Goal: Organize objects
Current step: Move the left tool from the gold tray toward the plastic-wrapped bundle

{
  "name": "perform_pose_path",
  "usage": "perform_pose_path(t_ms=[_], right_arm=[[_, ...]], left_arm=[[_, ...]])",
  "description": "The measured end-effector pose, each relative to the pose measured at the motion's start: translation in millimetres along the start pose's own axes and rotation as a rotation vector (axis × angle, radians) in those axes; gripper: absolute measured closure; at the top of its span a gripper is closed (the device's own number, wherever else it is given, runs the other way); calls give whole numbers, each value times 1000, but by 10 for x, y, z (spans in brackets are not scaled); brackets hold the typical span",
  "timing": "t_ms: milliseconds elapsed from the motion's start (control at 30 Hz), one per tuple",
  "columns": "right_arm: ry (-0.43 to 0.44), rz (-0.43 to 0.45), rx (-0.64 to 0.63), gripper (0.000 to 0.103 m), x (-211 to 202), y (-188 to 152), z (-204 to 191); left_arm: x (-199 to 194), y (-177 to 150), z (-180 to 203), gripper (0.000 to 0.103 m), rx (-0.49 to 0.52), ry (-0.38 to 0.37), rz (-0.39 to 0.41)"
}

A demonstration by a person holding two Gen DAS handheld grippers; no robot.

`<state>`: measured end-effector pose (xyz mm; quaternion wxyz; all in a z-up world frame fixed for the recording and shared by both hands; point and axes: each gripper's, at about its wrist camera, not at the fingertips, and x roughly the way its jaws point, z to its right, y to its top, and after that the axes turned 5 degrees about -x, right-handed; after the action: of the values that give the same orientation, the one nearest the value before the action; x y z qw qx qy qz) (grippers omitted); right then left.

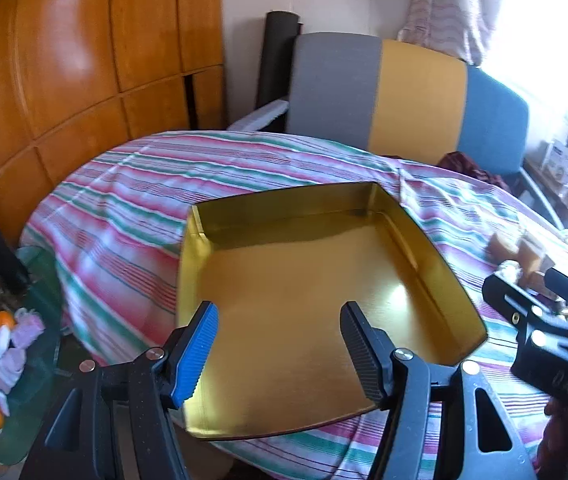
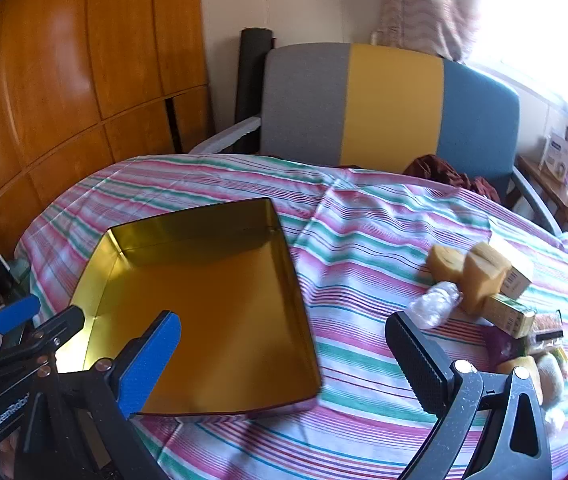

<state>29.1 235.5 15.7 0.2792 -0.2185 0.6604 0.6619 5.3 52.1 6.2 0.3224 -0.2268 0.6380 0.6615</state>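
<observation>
An empty gold tin tray (image 1: pixel 295 280) lies on the striped tablecloth; it also shows in the right wrist view (image 2: pixel 204 304). My left gripper (image 1: pixel 280 352) is open and empty, hovering over the tray's near edge. My right gripper (image 2: pixel 284 364) is open and empty, above the cloth just right of the tray. A pile of small items lies to the right: yellow sponges (image 2: pixel 479 276), a clear plastic wrap (image 2: pixel 433 302), small cartons (image 2: pixel 509 314) and other packets (image 2: pixel 539 364). The right gripper's body (image 1: pixel 551 320) shows at the right of the left wrist view, partly hiding the pile.
A grey, yellow and blue chair (image 2: pixel 387 108) stands behind the table, with dark red cloth (image 2: pixel 447 176) on its seat. Wooden cabinets (image 1: pixel 64 72) fill the left. A low glass table (image 1: pixel 40 364) with oranges and clutter stands at the left.
</observation>
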Motion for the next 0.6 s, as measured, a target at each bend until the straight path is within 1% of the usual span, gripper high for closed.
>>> perform_pose_path(t_ms=[100,167,333,400,500,567,600], right_arm=[[-7,-12,43,0,3,-12,193],[-26,-15,66,0,-6,-22,319],[-63,-16,111,0,-34,-45,568],[-81,-16,122,0,-53,-37,669],[-99,-9,128,0,-96,-32,807],[-109,-12,129,0,-119,-42,927],[-111,-13,149,0,-138,-49,1033]], left_arm=[[27,-21,74,39,19,-51,-8],[45,-45,119,39,33,-88,-19],[78,-88,219,39,67,-149,-38],[106,-98,278,39,88,-163,-57],[153,-104,374,39,114,-198,-128],[163,-117,433,39,137,-225,-135],[159,-130,457,39,150,-234,-133]])
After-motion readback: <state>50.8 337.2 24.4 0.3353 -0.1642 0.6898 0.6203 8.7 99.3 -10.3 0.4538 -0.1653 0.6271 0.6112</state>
